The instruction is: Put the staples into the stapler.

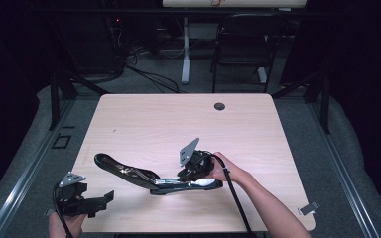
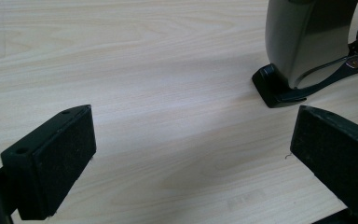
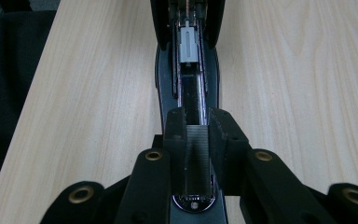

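A black stapler point(image 1: 129, 173) lies swung open on the wooden table point(image 1: 178, 119), its top arm stretched out to the left. My right gripper point(image 1: 184, 177) hovers over its base end, shut on a grey strip of staples point(image 3: 198, 158). In the right gripper view the strip sits between the pads, right above the stapler's open magazine channel point(image 3: 189, 88), with a grey pusher point(image 3: 189, 44) farther along it. My left gripper point(image 1: 104, 199) rests at the table's near left corner, open and empty. In the left gripper view its pads point(image 2: 70, 154) stand wide apart, and the stapler's end point(image 2: 303, 42) shows at the upper right.
A round cable hole point(image 1: 220, 106) sits near the table's far edge. A dark chair point(image 1: 243, 44) and a desk leg point(image 1: 185, 54) stand beyond the table. A small clip-like object point(image 1: 308, 208) lies on the floor at the right.
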The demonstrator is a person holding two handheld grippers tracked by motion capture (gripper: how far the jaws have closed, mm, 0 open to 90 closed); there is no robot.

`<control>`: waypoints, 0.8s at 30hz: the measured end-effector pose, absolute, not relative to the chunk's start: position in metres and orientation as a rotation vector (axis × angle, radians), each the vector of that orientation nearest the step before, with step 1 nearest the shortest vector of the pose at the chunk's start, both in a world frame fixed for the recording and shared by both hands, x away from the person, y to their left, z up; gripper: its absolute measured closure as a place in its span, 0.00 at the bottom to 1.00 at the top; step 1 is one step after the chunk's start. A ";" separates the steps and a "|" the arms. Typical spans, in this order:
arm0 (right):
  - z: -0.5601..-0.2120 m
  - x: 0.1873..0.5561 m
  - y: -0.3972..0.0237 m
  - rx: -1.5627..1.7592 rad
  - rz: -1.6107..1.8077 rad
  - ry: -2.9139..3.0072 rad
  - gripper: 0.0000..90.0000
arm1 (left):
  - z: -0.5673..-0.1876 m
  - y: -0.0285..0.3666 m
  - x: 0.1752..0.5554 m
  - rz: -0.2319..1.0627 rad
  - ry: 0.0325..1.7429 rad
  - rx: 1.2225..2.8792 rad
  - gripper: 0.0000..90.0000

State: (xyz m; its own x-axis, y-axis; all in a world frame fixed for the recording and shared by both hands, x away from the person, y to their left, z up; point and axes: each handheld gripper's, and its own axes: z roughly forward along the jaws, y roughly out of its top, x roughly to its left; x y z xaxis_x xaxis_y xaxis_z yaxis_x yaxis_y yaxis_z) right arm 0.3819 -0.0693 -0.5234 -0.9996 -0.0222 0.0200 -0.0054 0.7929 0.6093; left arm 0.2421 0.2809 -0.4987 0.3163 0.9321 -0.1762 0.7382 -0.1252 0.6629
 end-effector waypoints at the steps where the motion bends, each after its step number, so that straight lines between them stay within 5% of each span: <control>1: -0.523 0.382 -0.069 0.021 -1.002 -2.949 0.86 | -0.499 0.281 0.242 0.371 1.476 1.917 0.00; 24: -0.523 0.383 -0.069 0.024 -0.991 -2.936 0.85 | -0.499 0.281 0.242 0.372 1.476 1.914 0.00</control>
State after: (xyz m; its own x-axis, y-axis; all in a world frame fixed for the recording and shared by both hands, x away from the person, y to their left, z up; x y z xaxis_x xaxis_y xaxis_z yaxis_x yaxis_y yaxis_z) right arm 0.3832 -0.0687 -0.5233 -0.9990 -0.0282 0.0351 -0.0012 0.7953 0.6062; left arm 0.2417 0.2810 -0.4989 0.3154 0.9324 -0.1767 0.7375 -0.1236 0.6639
